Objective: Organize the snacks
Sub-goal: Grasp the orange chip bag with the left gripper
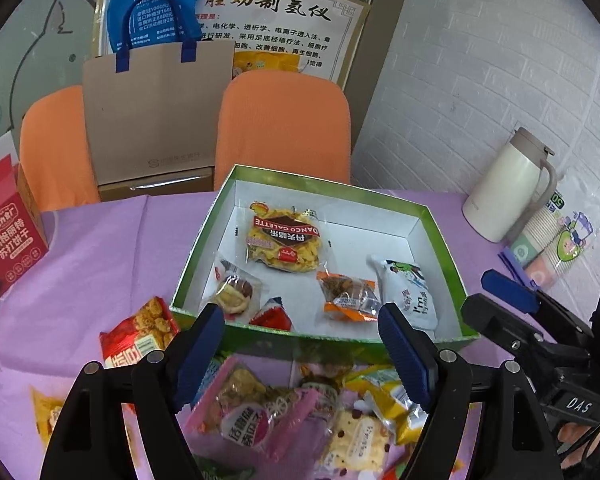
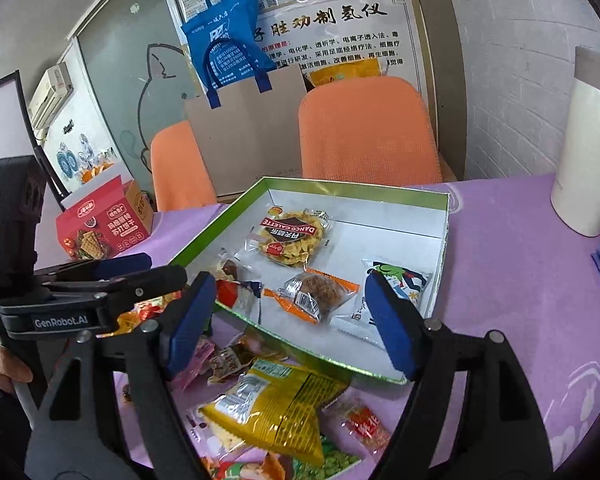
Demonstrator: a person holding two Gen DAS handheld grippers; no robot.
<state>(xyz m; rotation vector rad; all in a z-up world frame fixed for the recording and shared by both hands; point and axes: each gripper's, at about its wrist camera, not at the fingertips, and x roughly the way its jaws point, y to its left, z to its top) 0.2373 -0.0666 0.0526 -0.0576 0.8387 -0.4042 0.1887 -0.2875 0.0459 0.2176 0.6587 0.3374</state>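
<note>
Both jaws released, empty. Loose snack pile (image 1: pixel 284 412) on counter (image 1: pixel 100 248), directly under left gripper (image 1: pixel 300 352); yellow bag (image 2: pixel 276 404) under right gripper (image 2: pixel 290 328). Green box (image 1: pixel 444 240) just beyond, ahead.

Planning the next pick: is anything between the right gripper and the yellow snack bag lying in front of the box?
Nothing visible. The right gripper hangs open above the yellow snack bag, which lies on top of the loose pile outside the green box. The box's near wall is beyond the bag, not between.
</note>
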